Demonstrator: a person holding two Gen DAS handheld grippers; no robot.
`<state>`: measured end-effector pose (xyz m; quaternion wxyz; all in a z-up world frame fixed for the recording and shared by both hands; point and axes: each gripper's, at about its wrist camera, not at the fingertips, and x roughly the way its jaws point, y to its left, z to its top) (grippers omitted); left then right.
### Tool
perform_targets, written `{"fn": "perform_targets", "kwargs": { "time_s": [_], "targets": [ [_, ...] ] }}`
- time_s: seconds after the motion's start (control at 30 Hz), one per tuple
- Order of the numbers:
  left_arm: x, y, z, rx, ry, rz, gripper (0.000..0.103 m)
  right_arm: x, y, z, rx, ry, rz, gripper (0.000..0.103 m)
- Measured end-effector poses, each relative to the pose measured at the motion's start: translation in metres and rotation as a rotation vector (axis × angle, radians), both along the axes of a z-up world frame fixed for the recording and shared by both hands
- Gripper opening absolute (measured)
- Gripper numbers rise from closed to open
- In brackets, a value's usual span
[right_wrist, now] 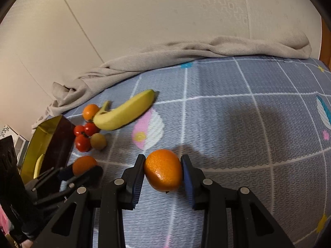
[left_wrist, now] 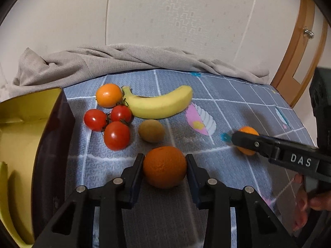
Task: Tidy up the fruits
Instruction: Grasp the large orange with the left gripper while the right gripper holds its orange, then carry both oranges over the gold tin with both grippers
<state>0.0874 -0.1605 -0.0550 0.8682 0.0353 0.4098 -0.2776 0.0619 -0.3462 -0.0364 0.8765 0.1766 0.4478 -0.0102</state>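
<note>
The left tool (left_wrist: 164, 166) clamps a dark orange (left_wrist: 164, 167); the right tool (right_wrist: 162, 170) clamps a mandarin (right_wrist: 163, 170). Only one banana (left_wrist: 4, 196) lies in the box (left_wrist: 51, 144). Seven fruits remain outside.

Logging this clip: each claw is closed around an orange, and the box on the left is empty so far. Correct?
Not quite. The box already holds a banana, as the left wrist view shows. The left claw and right claw each grip an orange.
</note>
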Motion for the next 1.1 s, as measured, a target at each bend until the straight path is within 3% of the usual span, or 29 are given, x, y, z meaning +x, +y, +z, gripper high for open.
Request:
{"fn": "perform_targets", "kwargs": {
  "time_s": [0.4,0.7,1.1],
  "targets": [
    [-0.03,0.021,0.029,0.036,-0.158,-0.008,0.04,-0.002,0.038,0.015,0.009,-0.067,0.074,0.035],
    [-0.044,0.042,0.048,-0.004,-0.191,-0.01,0.04,0.003,0.06,0.018,0.009,-0.087,0.104,0.035],
    [-0.046,0.086,0.07,-0.083,-0.236,0.084,0.04,0.004,0.087,0.038,0.051,-0.189,0.157,0.035]
  ]
}}
